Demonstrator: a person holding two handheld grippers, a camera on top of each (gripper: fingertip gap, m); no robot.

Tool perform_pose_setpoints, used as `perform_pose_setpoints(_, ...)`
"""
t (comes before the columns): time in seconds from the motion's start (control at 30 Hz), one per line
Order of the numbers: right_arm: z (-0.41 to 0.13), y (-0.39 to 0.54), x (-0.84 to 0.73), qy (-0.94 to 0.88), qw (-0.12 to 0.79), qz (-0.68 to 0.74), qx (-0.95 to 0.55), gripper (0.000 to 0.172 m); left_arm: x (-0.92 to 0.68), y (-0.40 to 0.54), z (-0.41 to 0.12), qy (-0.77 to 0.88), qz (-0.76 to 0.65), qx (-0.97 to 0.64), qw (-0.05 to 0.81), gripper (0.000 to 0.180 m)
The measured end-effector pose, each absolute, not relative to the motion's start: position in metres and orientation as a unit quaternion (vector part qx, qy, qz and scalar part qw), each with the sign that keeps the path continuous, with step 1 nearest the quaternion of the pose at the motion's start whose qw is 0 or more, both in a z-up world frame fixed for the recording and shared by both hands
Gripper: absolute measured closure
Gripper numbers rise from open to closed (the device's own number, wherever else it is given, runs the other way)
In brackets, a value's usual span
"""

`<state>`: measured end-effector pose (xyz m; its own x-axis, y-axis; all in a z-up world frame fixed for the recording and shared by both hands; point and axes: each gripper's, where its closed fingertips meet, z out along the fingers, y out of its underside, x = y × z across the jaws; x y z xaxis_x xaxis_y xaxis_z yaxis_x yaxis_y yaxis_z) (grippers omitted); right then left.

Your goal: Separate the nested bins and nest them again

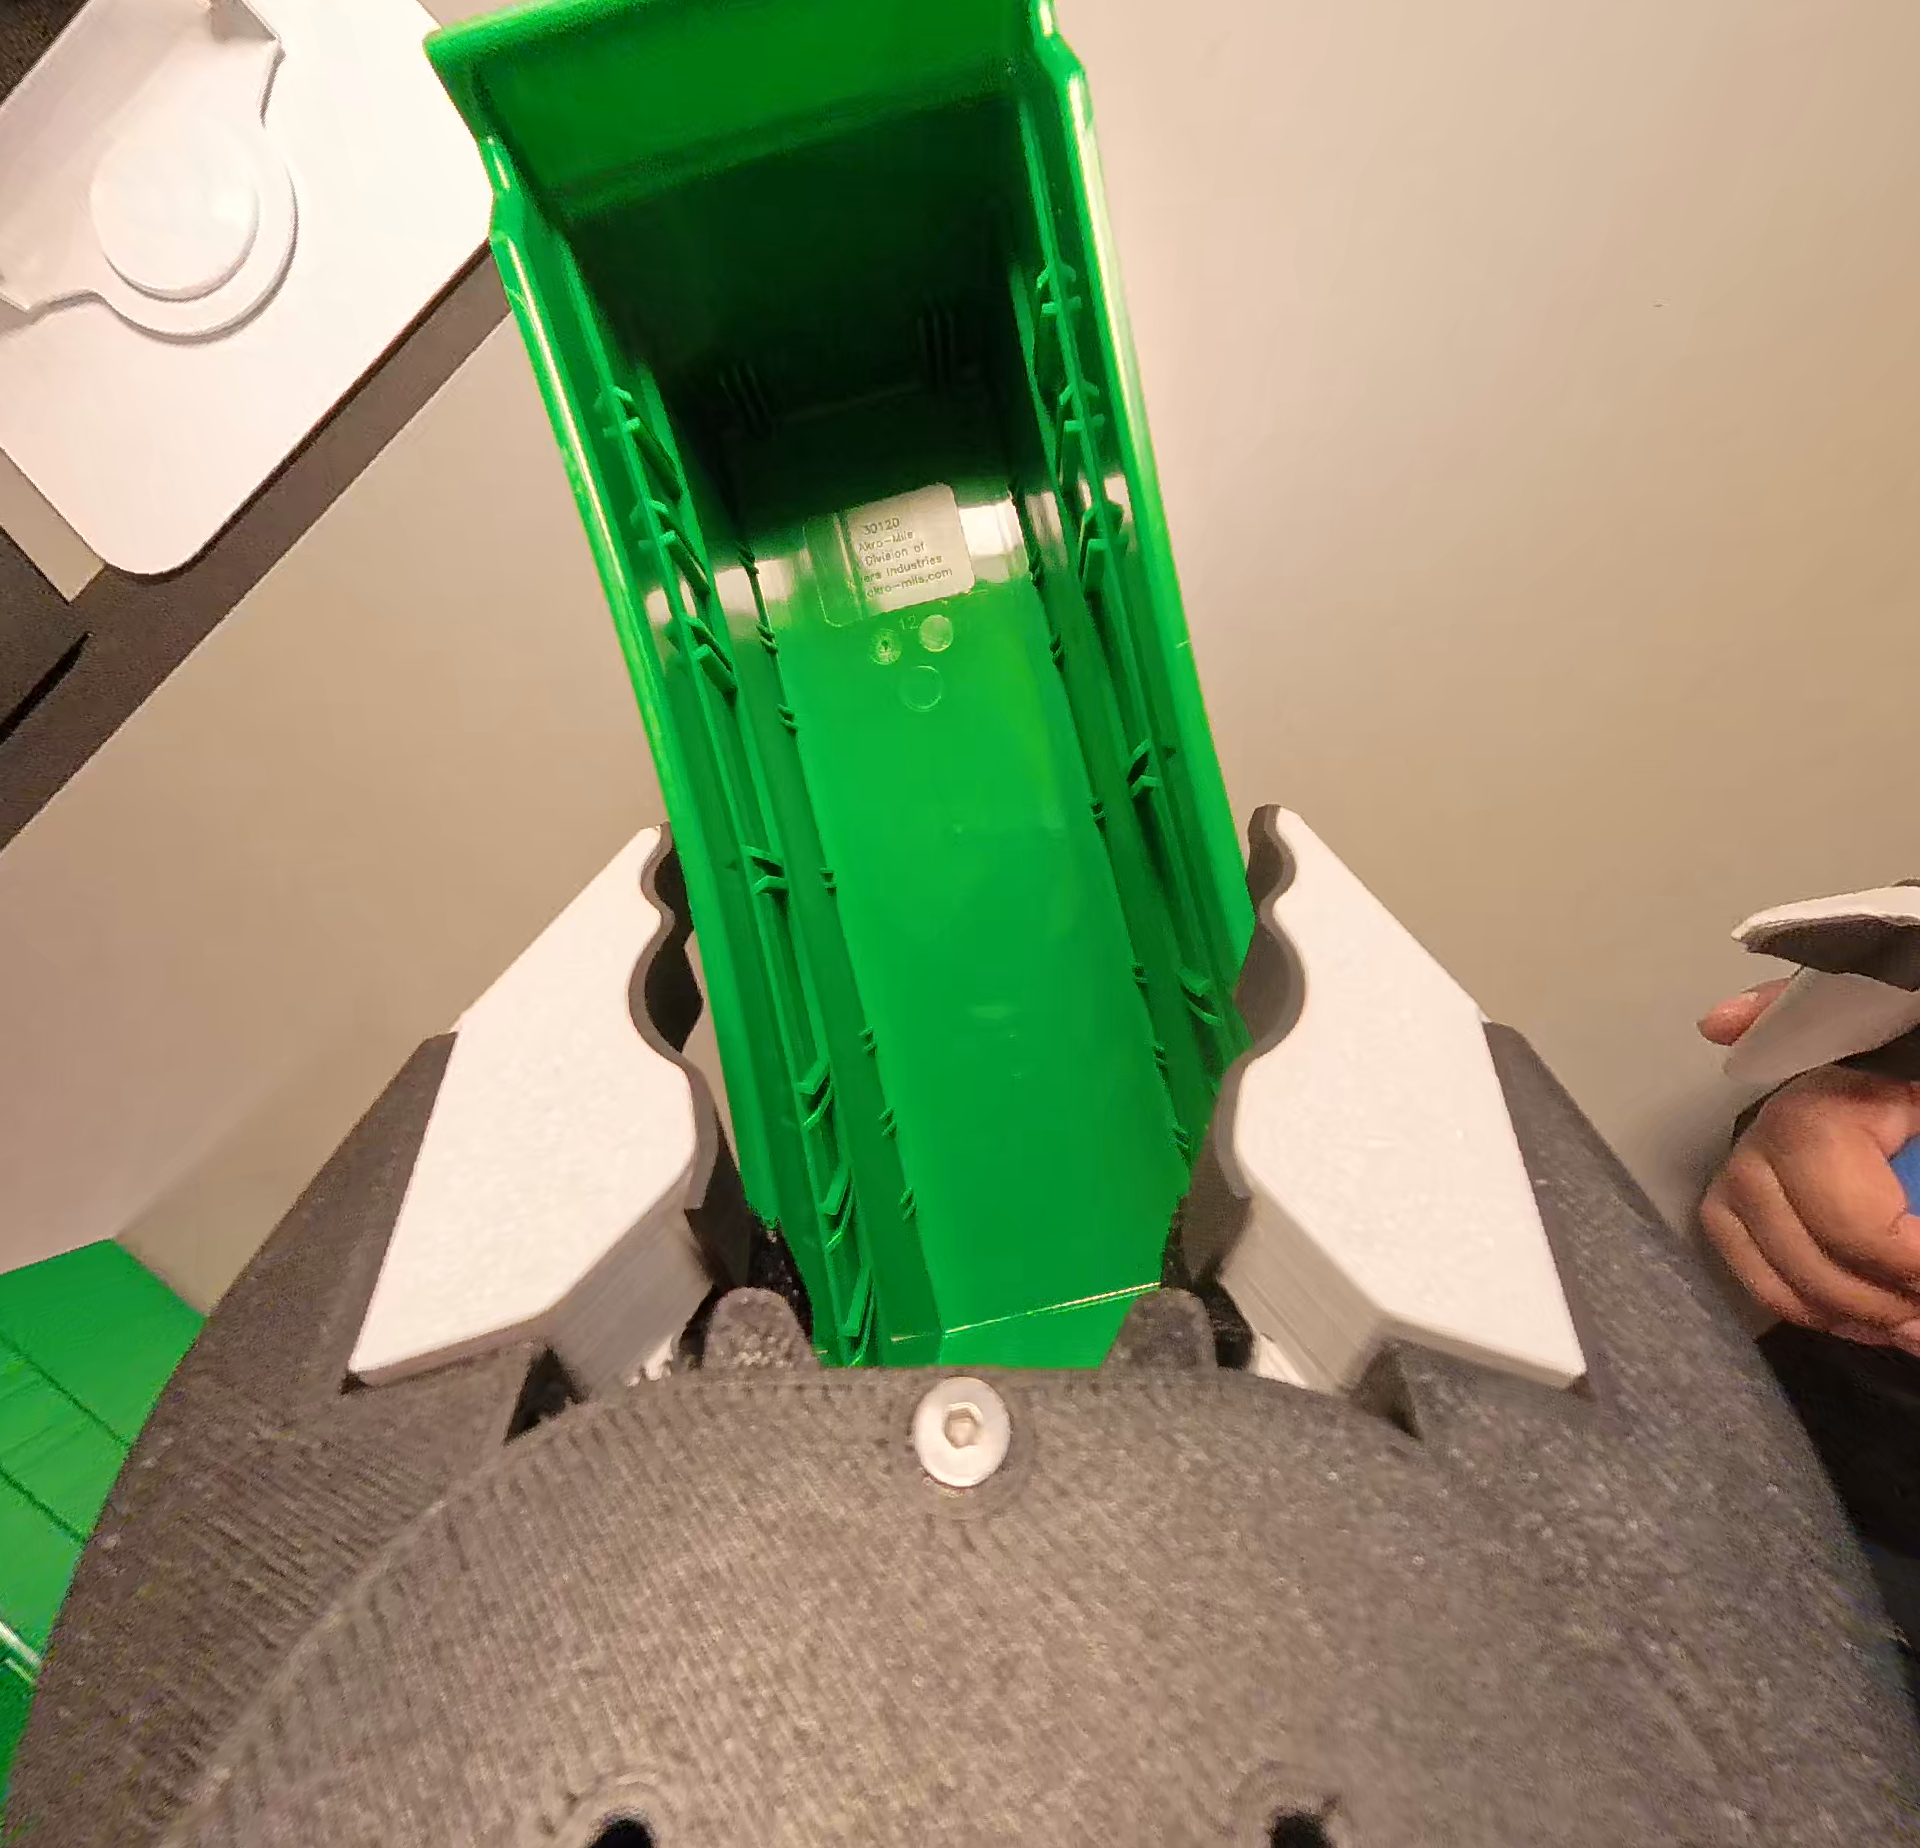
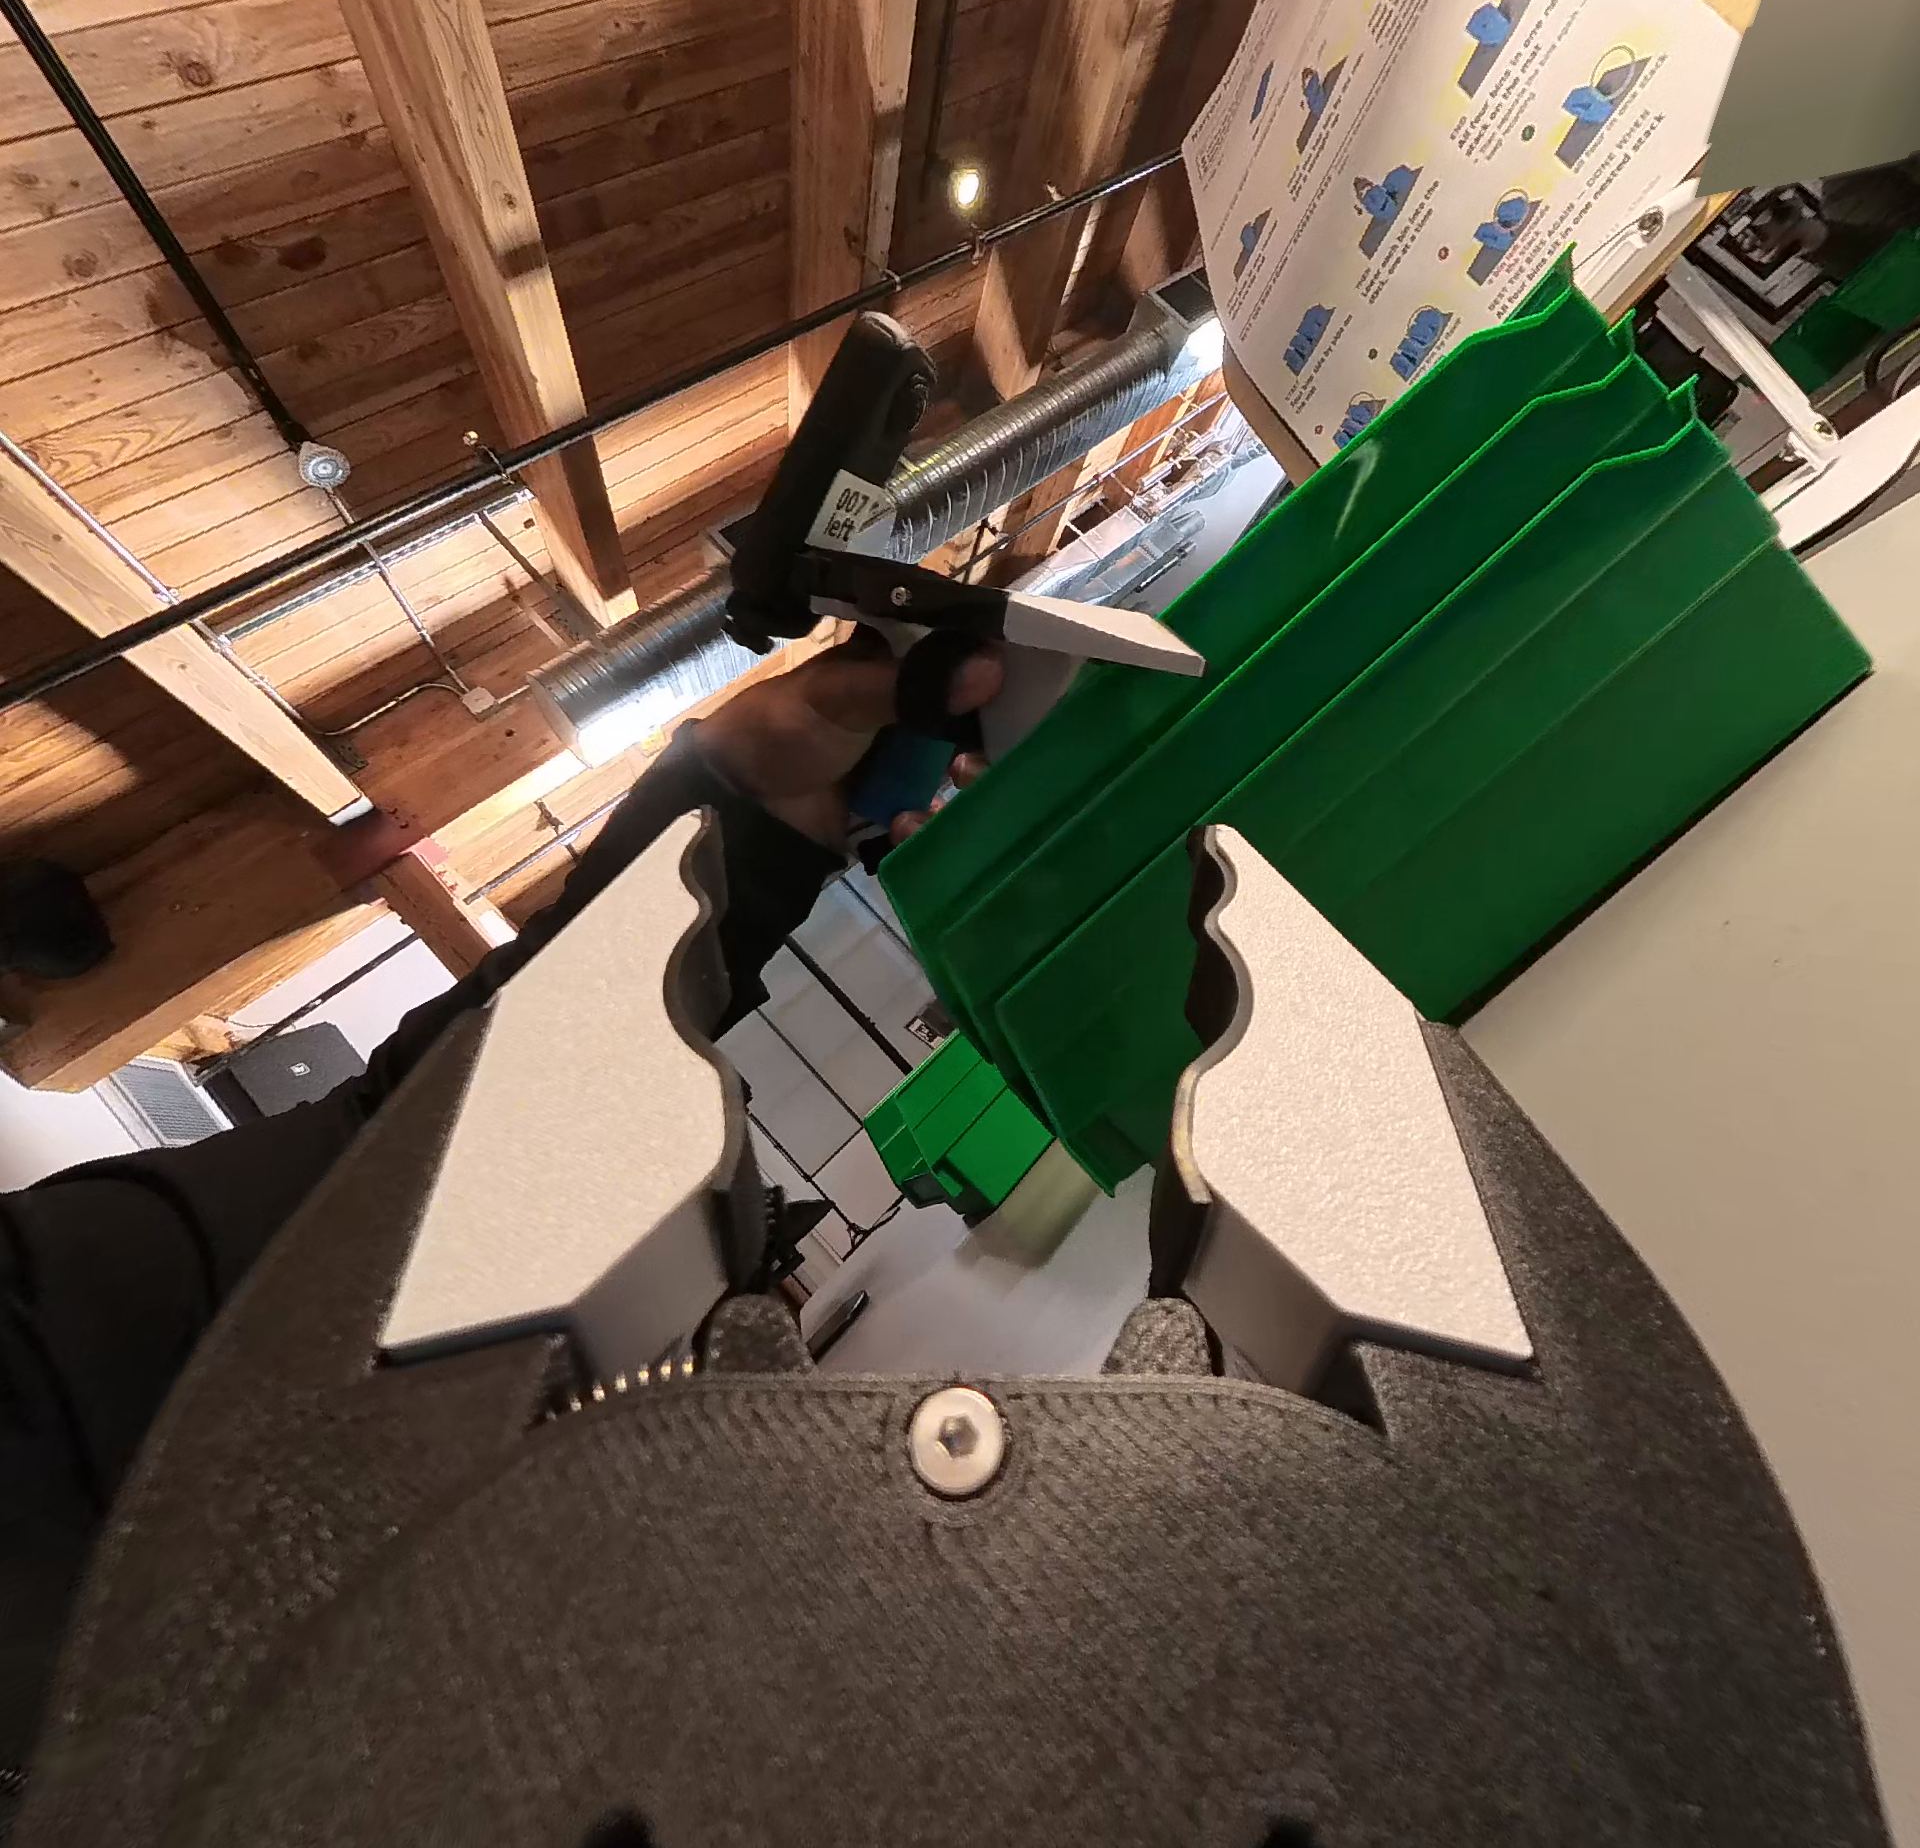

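In the left wrist view a green bin stands between my left gripper's fingers, its open inside facing the camera and a pale sticker on its floor. Both pads press on its side walls, so the gripper is shut on it. The right wrist view shows several nested green bins on a white table. One finger of the left gripper lies on the outermost bin; its other finger is hidden. My right gripper is open. A corner of the nested bins reaches between its fingers, and the left pad stands well apart.
Another green bin lies at the lower left; it also shows in the right wrist view. A white plate sits at the upper left. A hand holding the right gripper is at the right edge. A printed sheet stands behind the bins.
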<state>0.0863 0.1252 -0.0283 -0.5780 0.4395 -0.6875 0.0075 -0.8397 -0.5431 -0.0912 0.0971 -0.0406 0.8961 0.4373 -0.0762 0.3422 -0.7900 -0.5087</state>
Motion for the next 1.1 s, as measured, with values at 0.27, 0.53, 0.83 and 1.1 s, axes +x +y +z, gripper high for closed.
perform_pose_setpoints(0.27,-0.028,0.125,0.087,-0.253,0.128,0.851,-0.441,0.082,-0.091,0.097,-0.024,-0.206,0.104,-0.935,0.269,0.076)
perform_pose_setpoints(0.53,-0.028,0.125,0.087,-0.253,0.127,0.852,-0.441,0.082,-0.097,0.085,0.048,-0.221,0.102,-0.909,0.338,0.074)
perform_pose_setpoints(0.83,-0.028,0.125,0.087,-0.252,0.126,0.852,-0.441,0.082,-0.147,-0.002,0.106,-0.304,0.152,-0.853,0.396,0.072)
perform_pose_setpoints(1.1,-0.029,0.122,0.086,-0.258,0.133,0.848,-0.444,0.082,-0.187,-0.073,0.014,-0.412,0.123,-0.826,0.364,0.072)
